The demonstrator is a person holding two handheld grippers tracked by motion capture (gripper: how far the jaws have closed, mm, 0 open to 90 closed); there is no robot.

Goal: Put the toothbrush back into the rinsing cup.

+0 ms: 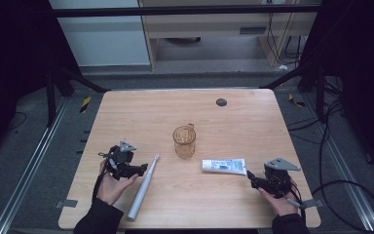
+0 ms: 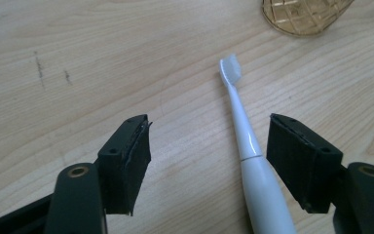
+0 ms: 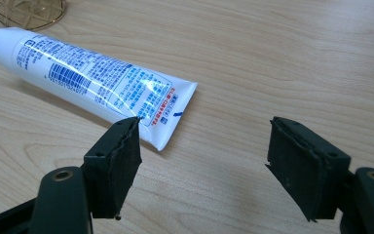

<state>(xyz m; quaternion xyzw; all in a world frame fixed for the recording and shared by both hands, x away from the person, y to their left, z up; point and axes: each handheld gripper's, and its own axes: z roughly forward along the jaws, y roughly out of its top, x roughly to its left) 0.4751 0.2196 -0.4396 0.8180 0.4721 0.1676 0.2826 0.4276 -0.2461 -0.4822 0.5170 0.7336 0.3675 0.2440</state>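
Note:
A white electric toothbrush (image 1: 143, 187) lies flat on the wooden table (image 1: 233, 122), bristle head pointing toward the amber glass cup (image 1: 184, 141). My left gripper (image 1: 143, 168) is open, and in the left gripper view the toothbrush (image 2: 246, 141) lies between its jaws, close to the right one, with neither pad pressing on it. A white and blue toothpaste tube (image 1: 224, 165) lies to the right of the cup. My right gripper (image 1: 249, 174) is open just behind the tube's crimped end. In the right gripper view the tube (image 3: 92, 78) ends at the left jaw's tip, and bare wood lies between the jaws.
A small dark round disc (image 1: 221, 102) sits near the table's far edge. The amber cup's base shows at the top of the left gripper view (image 2: 304, 14) and the right gripper view (image 3: 27, 12). Cables trail on the floor to the right of the table.

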